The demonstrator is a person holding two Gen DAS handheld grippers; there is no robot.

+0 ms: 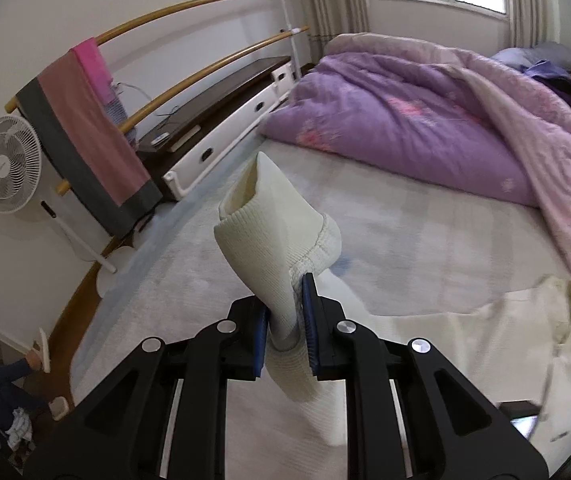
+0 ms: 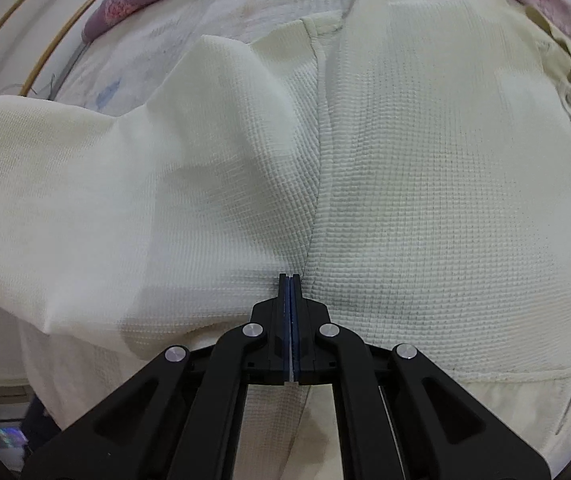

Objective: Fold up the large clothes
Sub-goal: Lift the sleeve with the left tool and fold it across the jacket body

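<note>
Because the cuff (image 1: 277, 216) of the cream knit garment (image 2: 425, 184) is pinched between the pads of the left hand-held gripper (image 1: 285, 320) and lifted off the bed (image 1: 405, 248), the sleeve can likely be swung across the body for a fold. Meanwhile the right hand-held gripper (image 2: 290, 280) has its pads pressed together on a thin layer at the sleeve seam, seemingly anchoring the garment, which lies spread on the bed beside the purple quilt (image 1: 405, 108).

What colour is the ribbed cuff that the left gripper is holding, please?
Cream white, matching the rest of the garment; the ribbed cuff in the left gripper shows best in the left wrist view.
</note>
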